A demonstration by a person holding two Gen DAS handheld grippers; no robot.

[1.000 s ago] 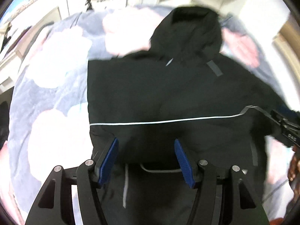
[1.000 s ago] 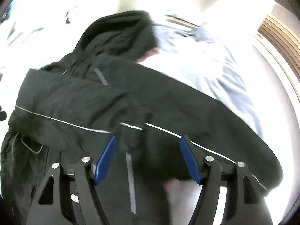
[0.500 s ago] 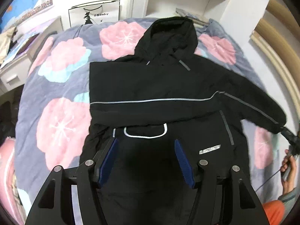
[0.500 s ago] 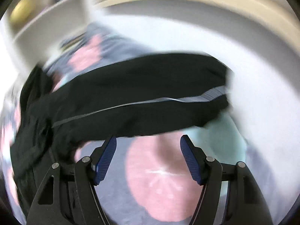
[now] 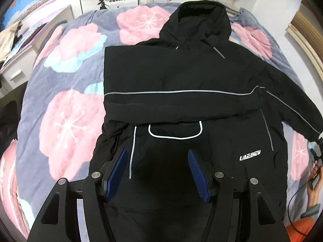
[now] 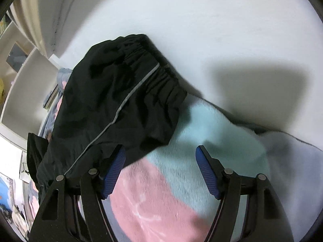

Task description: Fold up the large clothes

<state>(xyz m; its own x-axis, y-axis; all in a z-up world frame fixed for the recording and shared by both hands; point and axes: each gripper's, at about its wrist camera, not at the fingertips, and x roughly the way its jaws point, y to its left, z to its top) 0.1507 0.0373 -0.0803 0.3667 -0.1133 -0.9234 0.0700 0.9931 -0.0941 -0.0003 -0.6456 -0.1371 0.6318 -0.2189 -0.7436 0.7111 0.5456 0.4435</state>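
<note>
A black hooded jacket (image 5: 181,76) with grey reflective stripes lies flat on the flowered bedspread (image 5: 66,109). One sleeve is folded across the chest; the other sleeve (image 5: 292,104) stretches out to the right. My left gripper (image 5: 157,171) is open and empty above the jacket's lower front. My right gripper (image 6: 160,171) is open and empty, just short of that sleeve's elastic cuff (image 6: 145,80), which lies near the bed's edge by the white wall; its left finger (image 6: 114,169) is next to the sleeve. The right gripper also shows small at the cuff in the left wrist view (image 5: 315,153).
A white wall (image 6: 201,20) runs close behind the cuff. White shelves (image 6: 24,84) stand at the head of the bed. A white paper bag (image 5: 109,0) leans against the far wall. A desk with papers (image 5: 24,40) is on the left.
My right gripper swung right along the outstretched sleeve to its cuff near the wall. My left gripper pulled back from the jacket, so the whole jacket now shows. Both stayed open.
</note>
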